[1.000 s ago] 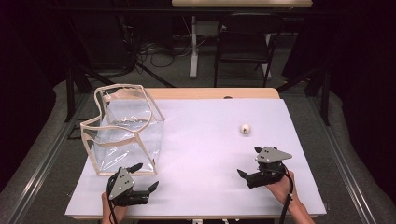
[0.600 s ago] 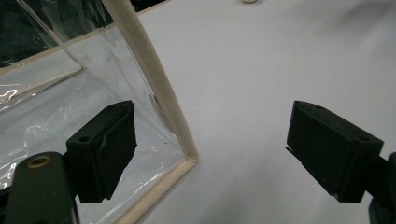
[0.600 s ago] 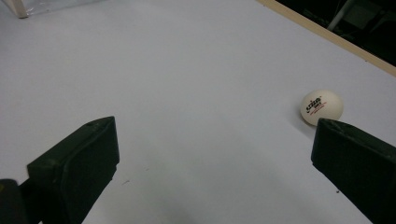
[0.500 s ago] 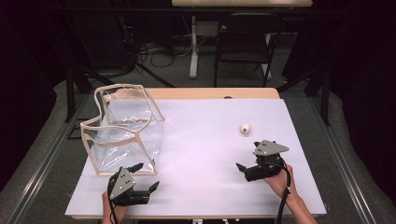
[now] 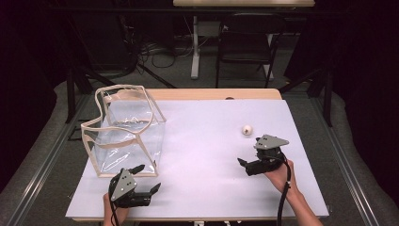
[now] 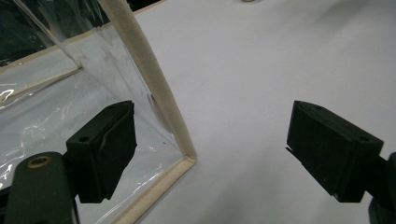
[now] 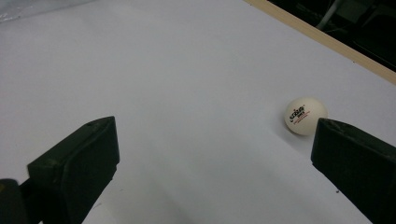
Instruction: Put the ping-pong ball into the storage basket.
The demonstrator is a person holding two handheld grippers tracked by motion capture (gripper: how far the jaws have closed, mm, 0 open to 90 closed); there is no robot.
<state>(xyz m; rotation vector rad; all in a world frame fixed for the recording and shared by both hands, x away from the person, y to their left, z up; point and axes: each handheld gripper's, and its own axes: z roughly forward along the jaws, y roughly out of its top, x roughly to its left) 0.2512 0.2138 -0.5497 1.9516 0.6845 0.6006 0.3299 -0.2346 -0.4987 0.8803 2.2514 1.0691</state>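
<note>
A white-topped table carries a clear plastic bag at its left; a white ball lies well apart.

You are working in a lab-style recording space: the white-topped table is standing amid dark curtains, cables are trailing across the grey floor, and an empty chair is waiting behind.
</note>
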